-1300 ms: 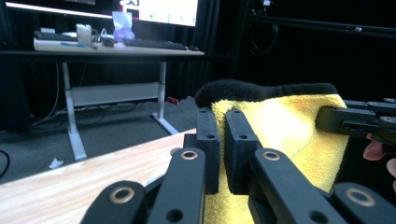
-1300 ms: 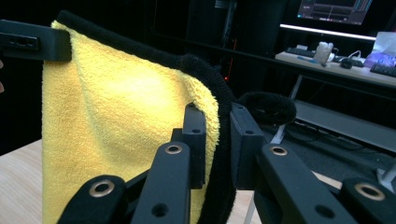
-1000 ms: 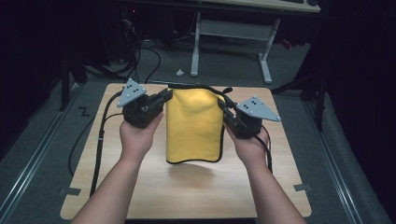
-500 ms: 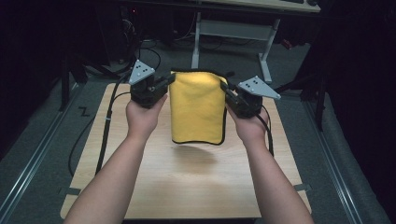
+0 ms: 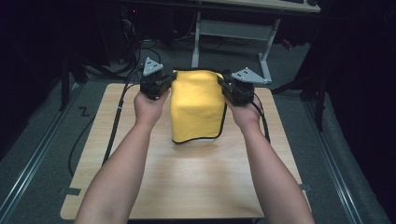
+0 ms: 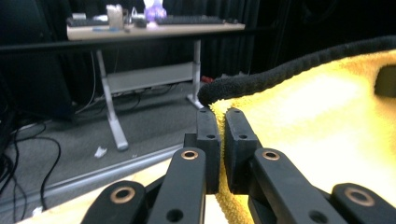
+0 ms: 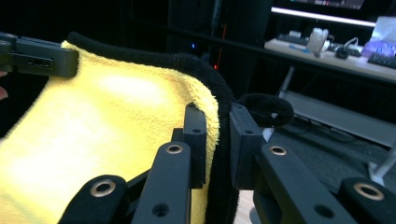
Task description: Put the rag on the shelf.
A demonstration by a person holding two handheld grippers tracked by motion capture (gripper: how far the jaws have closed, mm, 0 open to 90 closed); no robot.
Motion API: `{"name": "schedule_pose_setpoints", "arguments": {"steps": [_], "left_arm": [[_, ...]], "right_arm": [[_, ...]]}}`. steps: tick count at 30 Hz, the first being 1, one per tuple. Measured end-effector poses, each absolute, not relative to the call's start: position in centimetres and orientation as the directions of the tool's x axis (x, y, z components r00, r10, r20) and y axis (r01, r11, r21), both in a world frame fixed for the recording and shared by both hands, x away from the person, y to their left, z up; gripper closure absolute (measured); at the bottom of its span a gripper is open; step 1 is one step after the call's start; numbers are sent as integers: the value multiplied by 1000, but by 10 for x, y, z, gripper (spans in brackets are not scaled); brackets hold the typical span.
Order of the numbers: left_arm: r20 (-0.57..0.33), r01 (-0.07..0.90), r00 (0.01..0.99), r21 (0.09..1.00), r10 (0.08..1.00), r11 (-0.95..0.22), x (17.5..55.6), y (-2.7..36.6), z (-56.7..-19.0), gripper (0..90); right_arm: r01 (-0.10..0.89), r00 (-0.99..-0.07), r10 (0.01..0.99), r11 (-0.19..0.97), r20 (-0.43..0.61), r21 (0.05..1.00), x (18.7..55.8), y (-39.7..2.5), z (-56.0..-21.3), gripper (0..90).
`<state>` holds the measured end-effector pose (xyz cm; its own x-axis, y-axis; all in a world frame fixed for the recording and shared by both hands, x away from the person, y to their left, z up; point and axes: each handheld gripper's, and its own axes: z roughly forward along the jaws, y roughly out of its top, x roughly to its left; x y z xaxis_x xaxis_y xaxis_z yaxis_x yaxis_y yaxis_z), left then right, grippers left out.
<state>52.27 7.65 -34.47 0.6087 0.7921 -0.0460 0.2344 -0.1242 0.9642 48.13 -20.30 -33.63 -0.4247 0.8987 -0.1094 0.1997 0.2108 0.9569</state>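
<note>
Carried farther toward the table's (image 5: 140,186) far edge, both grippers, left (image 5: 161,84) and right (image 5: 229,88), clamp the yellow cloth's (image 5: 196,107) top corners (probably folded double) so it hangs flat.

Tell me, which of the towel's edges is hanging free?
The bottom edge of the towel. It dangles above the table, while the top corners are pinched by the left tongs and right tongs.
</note>
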Motion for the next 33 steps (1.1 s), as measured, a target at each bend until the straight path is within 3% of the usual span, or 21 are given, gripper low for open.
{"name": "schedule_pose_setpoints", "arguments": {"steps": [12, 20, 33], "left_arm": [[-101, 351, 625, 922, 774, -164, 529, 75, -395, 865], [-160, 402, 623, 905, 766, -138, 529, 77, -413, 866], [-176, 426, 630, 892, 756, -148, 525, 80, -429, 865]], "right_arm": [[324, -434, 900, 204, -46, 924, 500, -212, -384, 800], [355, -449, 893, 182, -4, 917, 500, -217, -392, 798], [405, -495, 866, 161, 68, 900, 499, -224, -406, 800]]}}
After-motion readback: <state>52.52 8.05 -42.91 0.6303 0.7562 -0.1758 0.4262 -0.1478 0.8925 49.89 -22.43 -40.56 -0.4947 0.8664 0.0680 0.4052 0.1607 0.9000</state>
